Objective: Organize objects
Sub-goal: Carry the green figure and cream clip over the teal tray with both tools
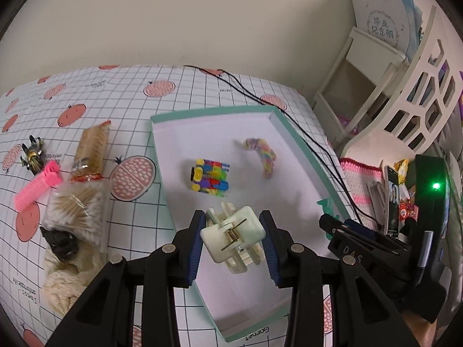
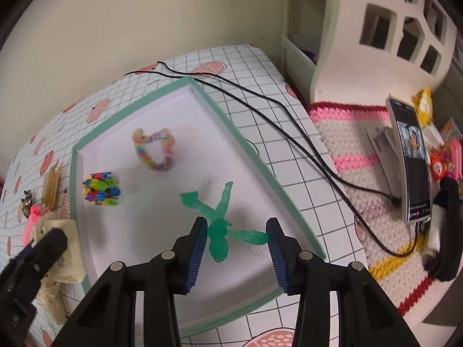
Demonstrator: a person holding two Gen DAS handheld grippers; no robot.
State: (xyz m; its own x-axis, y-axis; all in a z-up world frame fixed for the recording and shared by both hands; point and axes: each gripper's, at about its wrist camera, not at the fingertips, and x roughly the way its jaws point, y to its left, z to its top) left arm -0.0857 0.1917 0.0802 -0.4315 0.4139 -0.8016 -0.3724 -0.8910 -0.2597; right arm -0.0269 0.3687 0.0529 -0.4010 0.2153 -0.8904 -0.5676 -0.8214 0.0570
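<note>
While my left gripper (image 1: 233, 241) pinches a cream plastic hair claw clip (image 1: 233, 238) over the mint-rimmed white tray (image 1: 303, 147).
My right gripper (image 2: 237, 241) is spread around a translucent green plastic figure (image 2: 220, 225) lying in it.

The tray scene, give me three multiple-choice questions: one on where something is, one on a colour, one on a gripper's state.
1. Where is the rainbow bracelet?
A. inside the tray
B. on the tablecloth
C. on the crochet mat

2. What colour is the stretchy figure near the right gripper?
A. pink
B. green
C. black

3. What is the left gripper doing?
A. hanging open, empty
B. gripping a cable
C. holding a cream hair claw clip

Answers: 1 A, it lies on the tray's white floor; 2 B, translucent green; 3 C, both jaws press the clip's sides.
</note>
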